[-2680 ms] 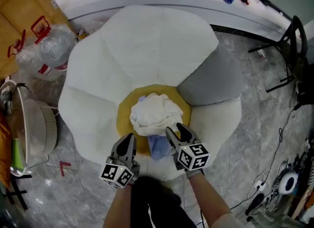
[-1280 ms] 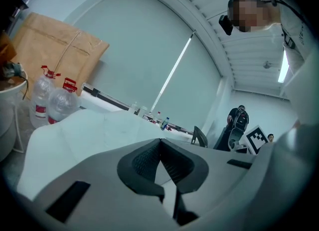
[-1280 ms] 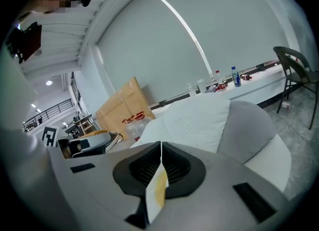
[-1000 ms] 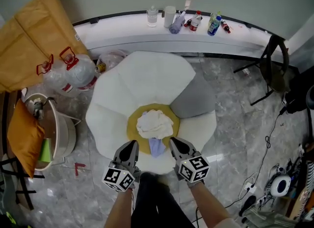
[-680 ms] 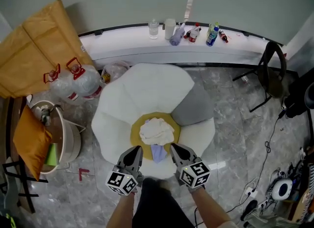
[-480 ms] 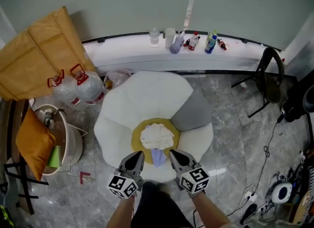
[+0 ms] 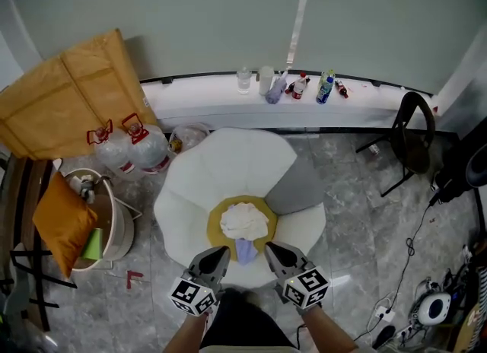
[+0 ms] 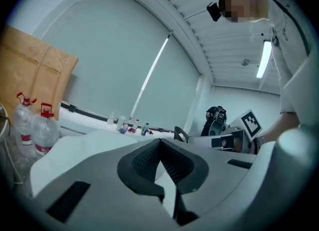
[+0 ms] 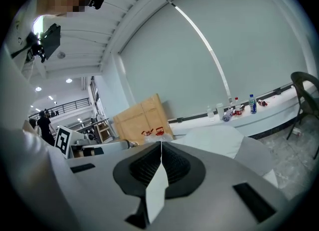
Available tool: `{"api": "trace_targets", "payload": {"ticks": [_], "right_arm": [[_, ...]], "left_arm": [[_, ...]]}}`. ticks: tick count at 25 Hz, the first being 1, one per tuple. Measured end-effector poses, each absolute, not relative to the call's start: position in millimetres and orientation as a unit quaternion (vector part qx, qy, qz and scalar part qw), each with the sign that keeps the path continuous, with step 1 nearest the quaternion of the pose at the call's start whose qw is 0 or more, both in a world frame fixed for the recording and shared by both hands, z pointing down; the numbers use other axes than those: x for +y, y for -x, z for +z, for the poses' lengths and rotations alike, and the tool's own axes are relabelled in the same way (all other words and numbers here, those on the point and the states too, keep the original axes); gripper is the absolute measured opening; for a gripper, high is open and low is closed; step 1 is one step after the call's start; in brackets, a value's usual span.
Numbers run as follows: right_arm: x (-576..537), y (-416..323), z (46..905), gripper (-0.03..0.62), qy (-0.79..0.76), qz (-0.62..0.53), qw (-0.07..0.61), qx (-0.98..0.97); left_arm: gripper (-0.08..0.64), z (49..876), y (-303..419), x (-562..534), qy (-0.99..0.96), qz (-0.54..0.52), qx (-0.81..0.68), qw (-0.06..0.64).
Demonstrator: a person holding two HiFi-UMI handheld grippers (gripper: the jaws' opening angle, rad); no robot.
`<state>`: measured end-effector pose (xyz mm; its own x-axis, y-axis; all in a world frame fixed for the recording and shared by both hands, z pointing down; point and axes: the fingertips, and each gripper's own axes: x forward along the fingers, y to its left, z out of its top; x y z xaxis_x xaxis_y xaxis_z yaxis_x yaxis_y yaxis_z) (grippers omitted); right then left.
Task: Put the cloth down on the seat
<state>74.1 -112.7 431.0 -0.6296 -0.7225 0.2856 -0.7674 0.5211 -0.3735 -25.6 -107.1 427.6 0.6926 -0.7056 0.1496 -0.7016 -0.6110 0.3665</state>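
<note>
A crumpled white cloth [image 7: 244, 220] lies on the yellow centre of the white petal-shaped seat [image 7: 228, 163]. A pale blue piece [image 7: 245, 249] hangs from the cloth's near edge. My left gripper [image 7: 220, 252] and right gripper [image 7: 271, 249] hover side by side just in front of the seat, well above it, one on each side of the blue piece. Both are shut with nothing between the jaws. In the left gripper view the left gripper [image 8: 160, 141] has its pads meeting, and in the right gripper view the right gripper [image 9: 161, 145] does too. Neither gripper view shows the cloth.
One grey petal [image 7: 293, 184] sits at the seat's right. Two water jugs [image 7: 129, 147], leaning cardboard [image 7: 65, 104], a basket [image 7: 114, 226] and an orange cushion [image 7: 62, 222] stand left. A ledge with bottles [image 7: 293, 87] runs behind; a black chair [image 7: 415, 137] and cables are right.
The head view has drawn back and up, so the seat and cloth look smaller and more of the room shows. Both grippers stay shut in front of the seat. The cloth has not moved.
</note>
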Motion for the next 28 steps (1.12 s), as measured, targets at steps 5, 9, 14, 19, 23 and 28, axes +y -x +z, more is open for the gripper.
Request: {"api": "trace_targets", "payload": {"ticks": [5,9,14,19,23,28], "right_arm": [[-100.9,-74.0,399.8,0.020,-0.419,0.222,0.040,-0.880],[-91.2,-70.4,374.7,0.020,-0.410,0.204,0.032,-0.888],[-84.1,-64.1,350.2,0.020,-0.403,0.188,0.018,-0.896],[-76.9,-63.2,325.4,0.020,-0.396,0.184,0.008,-0.900],[-69.8,-65.6,314.6,0.020,-0.391,0.189,0.007,-0.901],[-58.8,-59.6,304.6,0.018,-0.376,0.194,0.011,-0.906]], "left_arm": [[0.014,395.4,24.3,-99.6,-0.900,-0.017,-0.391,0.190],[0.013,371.2,25.1,-93.4,-0.902,-0.020,-0.392,0.180],[0.014,347.9,27.0,-88.3,-0.904,-0.029,-0.391,0.169],[0.013,320.5,22.8,-78.6,-0.908,-0.034,-0.386,0.159],[0.013,305.0,19.9,-71.0,-0.914,-0.034,-0.376,0.149],[0.013,290.6,25.9,-67.9,-0.912,-0.040,-0.382,0.144]]}}
